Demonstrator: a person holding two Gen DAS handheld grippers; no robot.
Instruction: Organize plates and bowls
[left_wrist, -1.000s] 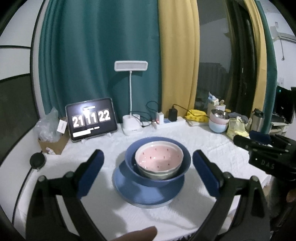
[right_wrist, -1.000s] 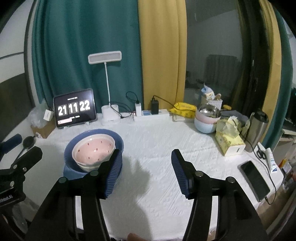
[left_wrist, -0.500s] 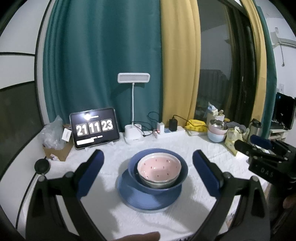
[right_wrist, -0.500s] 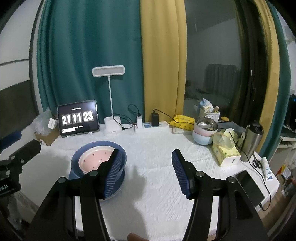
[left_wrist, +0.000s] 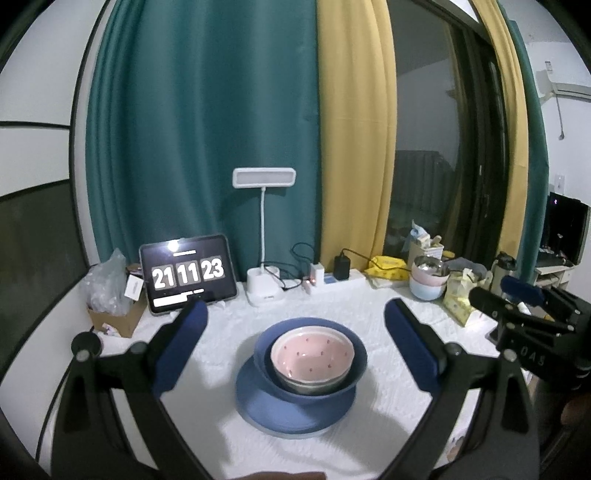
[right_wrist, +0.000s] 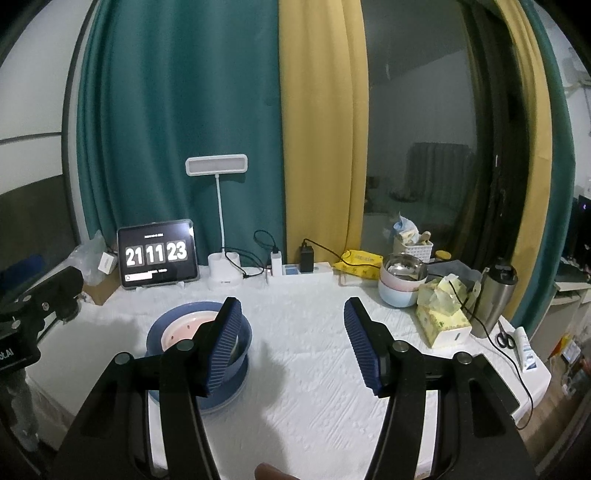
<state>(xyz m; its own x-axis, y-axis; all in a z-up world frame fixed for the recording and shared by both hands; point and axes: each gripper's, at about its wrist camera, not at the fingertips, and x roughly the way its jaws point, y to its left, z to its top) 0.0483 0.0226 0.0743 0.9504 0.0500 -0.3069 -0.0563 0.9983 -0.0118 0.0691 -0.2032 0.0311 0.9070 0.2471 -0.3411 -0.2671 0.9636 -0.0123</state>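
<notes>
Left wrist view shows, to the left of the stacked dishes, a tablet clock (left_wrist: 188, 275) propped at the back of the bench (left_wrist: 207, 373), with a white desk lamp (left_wrist: 263, 236) just right of it. The stack stands on the white cloth in front of that lamp: a blue plate (left_wrist: 291, 415) at the bottom, a blue bowl (left_wrist: 312, 363) sitting on it, and a pink speckled bowl (left_wrist: 313, 354) nested inside. The left tongs (left_wrist: 295, 347) hang spread wide, empty, the stack framed between the two pads without contact. Farther right of the stack, the right tongs (right_wrist: 291, 345) are likewise parted and hold nothing; their left pad overlaps the stack in the right wrist view, but whether it touches cannot be told. A second pile of bowls (right_wrist: 402, 282) stands well right of the stack, near a tissue box (right_wrist: 443, 321) and a steel flask (right_wrist: 495, 299).

The dishes look like glazed ceramic: stiff, fairly heavy, slick and breakable. The best purchase is probably a pinch across a rim wall, one pad inside and one outside, lifting slowly so nested pieces do not slide or knock.
</notes>
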